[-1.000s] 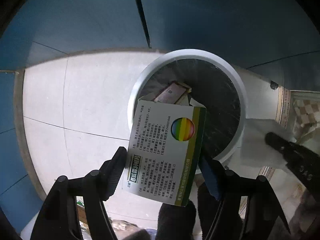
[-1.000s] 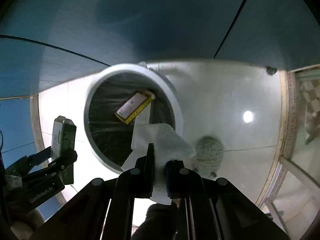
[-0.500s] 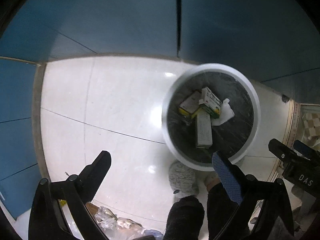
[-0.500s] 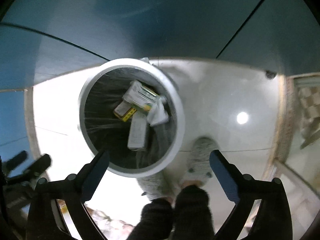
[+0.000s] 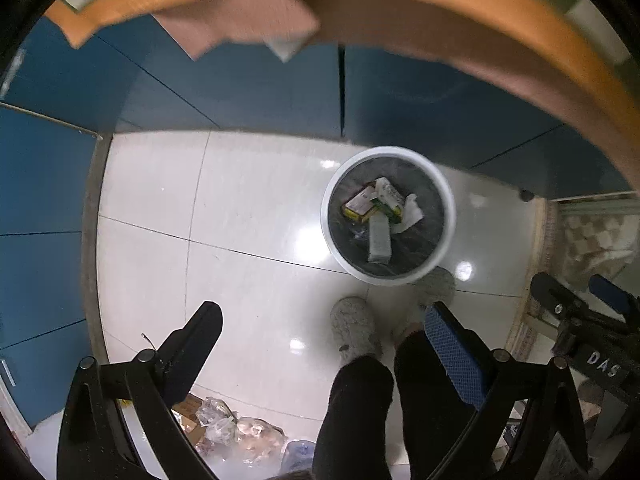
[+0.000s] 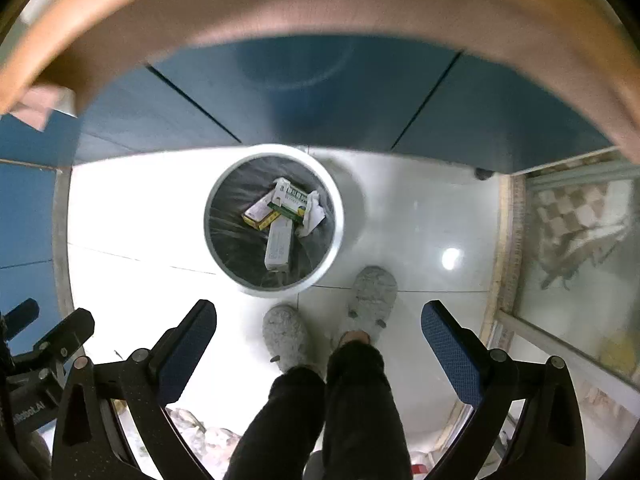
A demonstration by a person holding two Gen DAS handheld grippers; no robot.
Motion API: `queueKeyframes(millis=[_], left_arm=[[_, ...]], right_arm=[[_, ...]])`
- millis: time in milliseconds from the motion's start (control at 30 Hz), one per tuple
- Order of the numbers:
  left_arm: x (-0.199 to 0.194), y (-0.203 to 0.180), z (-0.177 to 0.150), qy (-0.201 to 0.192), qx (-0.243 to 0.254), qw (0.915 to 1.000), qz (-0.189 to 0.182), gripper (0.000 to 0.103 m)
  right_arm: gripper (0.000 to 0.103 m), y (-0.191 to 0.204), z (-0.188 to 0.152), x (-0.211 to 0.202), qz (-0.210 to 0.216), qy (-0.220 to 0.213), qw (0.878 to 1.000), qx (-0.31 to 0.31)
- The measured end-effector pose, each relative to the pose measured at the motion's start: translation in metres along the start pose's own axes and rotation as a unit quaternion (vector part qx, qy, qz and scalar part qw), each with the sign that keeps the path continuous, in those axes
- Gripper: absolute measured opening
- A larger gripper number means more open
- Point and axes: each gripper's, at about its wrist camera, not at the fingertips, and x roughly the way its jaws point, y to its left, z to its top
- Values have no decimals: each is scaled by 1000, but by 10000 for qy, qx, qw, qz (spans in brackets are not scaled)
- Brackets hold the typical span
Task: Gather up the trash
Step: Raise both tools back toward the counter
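A white round trash bin [image 5: 448,216] with a black liner stands on the white tiled floor; it also shows in the right wrist view [image 6: 338,216]. Inside lie several medicine boxes [image 5: 379,236] [image 6: 279,246] and a crumpled white tissue [image 5: 412,212] [image 6: 314,212]. My left gripper [image 5: 322,330] is open and empty, high above the floor to the bin's left. My right gripper [image 6: 319,326] is open and empty, high above the bin's near side. The right gripper shows at the right edge of the left wrist view [image 5: 576,308].
A wooden table edge [image 5: 460,12] [image 6: 320,4] arcs across the top, with a pink paper [image 5: 240,20] hanging over it. Blue cabinet fronts [image 5: 256,88] stand behind the bin. The person's grey slippers [image 6: 374,296] stand by the bin. Plastic bags [image 5: 224,428] lie on the floor.
A second ago my left gripper held a medicine box and my right a tissue over the bin. Both opened; box and tissue lie in the bin. Both grippers have risen.
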Motion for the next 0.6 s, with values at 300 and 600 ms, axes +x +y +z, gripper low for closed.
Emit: queueKeyframes(millis=[300,600], left_arm=[[-120,8,-28,-427,29,9989,-193,103],[-255,6,-22,-1525,114,9882,-9,103]], right_arm=[[103,-1,-32,-160,78,-433,9990,-56],[103,-7,-40,-294,878,-905,9917,238]])
